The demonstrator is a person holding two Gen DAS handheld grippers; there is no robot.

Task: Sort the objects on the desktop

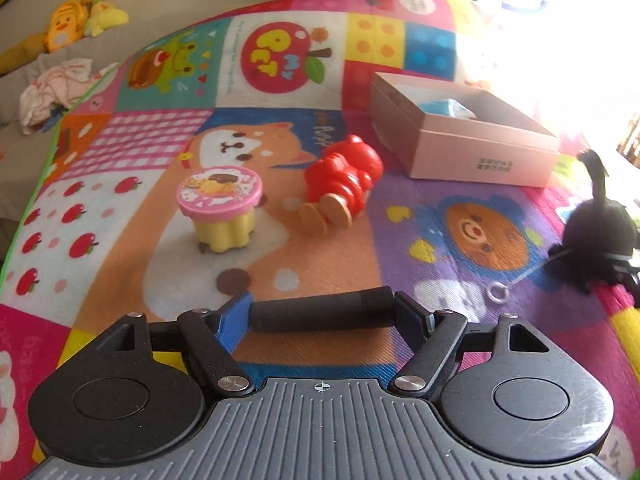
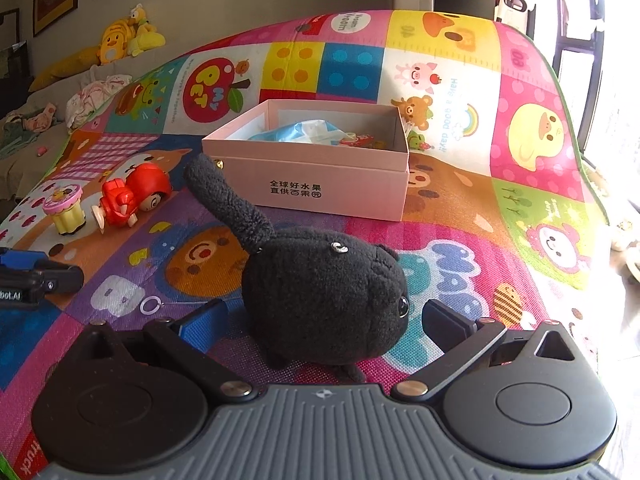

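Step in hand, by my judgement: load the box [image 2: 320,184] from both sides. It sat open at the far middle of the mat [image 2: 520,80], with a blue-white packet and a small red item already inside.

Right tongs [image 2: 324,320]: spread, one finger on each side of the cat [image 2: 320,300], neither pad touching it. The cat stood near the box, tail raised toward it. To do this well, I needed to close on the round body, not the tail, squeeze until the plush gave, lift above the box wall, and let go only once over the opening. The string and ring [image 1: 497,292] trailing from the cat could snag.

Left tongs [image 1: 326,310]: pinching the rod [image 1: 320,312] endwise, a pad appearing to bear on each end. A grip like that slips easily, so I needed to keep it level and move slowly.

Count:
- mat: one
- box: one
- cat: one
- doll [image 1: 344,176], red, lying on its side left of the box: one
- cup [image 1: 220,208], pink lid, upright, just left of the doll: one
- rod: one
- ring: one
- items in the box: at least two; more I could not tell
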